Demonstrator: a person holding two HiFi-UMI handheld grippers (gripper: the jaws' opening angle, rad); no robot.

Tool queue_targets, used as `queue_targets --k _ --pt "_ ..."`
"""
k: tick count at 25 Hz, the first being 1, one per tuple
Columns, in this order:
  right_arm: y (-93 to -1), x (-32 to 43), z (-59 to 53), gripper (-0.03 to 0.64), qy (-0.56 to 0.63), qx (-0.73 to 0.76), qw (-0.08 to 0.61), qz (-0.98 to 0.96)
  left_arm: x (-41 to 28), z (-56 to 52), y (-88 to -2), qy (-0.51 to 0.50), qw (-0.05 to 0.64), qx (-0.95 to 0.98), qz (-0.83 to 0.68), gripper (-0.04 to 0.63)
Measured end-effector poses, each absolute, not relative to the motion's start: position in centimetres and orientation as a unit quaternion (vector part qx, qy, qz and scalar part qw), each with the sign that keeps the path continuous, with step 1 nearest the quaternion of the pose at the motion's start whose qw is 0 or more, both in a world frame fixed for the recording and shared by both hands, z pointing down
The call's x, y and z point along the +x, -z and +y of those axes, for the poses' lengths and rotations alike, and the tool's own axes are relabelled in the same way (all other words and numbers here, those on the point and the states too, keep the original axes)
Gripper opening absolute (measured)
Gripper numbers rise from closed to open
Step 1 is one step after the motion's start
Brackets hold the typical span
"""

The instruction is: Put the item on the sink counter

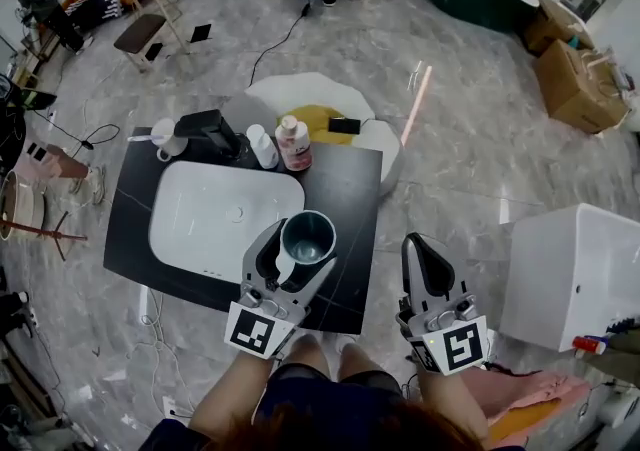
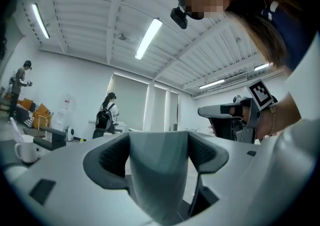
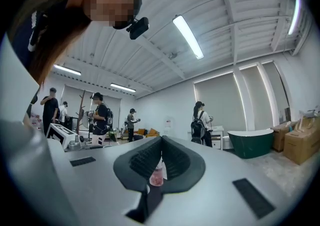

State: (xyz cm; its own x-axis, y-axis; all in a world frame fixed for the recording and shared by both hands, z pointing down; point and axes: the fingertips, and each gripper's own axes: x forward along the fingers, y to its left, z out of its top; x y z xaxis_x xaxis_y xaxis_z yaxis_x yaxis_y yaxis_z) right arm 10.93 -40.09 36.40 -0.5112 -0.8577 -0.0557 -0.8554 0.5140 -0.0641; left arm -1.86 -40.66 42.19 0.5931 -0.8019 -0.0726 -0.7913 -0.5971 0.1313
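In the head view a grey-green cup [image 1: 308, 237] sits upright between the fingers of my left gripper [image 1: 298, 253], which is shut on it. The cup is over the black sink counter [image 1: 350, 189], just right of the white basin [image 1: 215, 209]; I cannot tell if it touches the top. In the left gripper view the cup [image 2: 159, 180] fills the space between the jaws of the left gripper [image 2: 159, 156]. My right gripper [image 1: 416, 247] is shut and empty, off the counter's front right corner. The right gripper [image 3: 160, 157] points towards a pink bottle [image 3: 156, 176].
At the counter's back stand a white mug [image 1: 168, 141], a black faucet [image 1: 207, 129], a white bottle [image 1: 262, 147] and the pink bottle [image 1: 294, 143]. A white cabinet [image 1: 570, 274] is at the right and cardboard boxes [image 1: 572, 79] at the far right. A round rug [image 1: 320, 104] lies behind the counter.
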Motion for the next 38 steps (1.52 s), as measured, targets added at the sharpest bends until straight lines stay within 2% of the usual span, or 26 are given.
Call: queue_targets --k 16,38 --pt "-41.9 12.8 -41.3 0.015 0.055 -0.514 0.014 0.856 1.1 -43.2 -54.4 0.039 0.084 0.901 -0.424 0.348" --pt "-43.6 12.5 -42.6 0.015 0.039 -0.502 -0.003 0.864 1.7 -42.5 -56.9 0.035 0.077 0.904 -0.418 0.348"
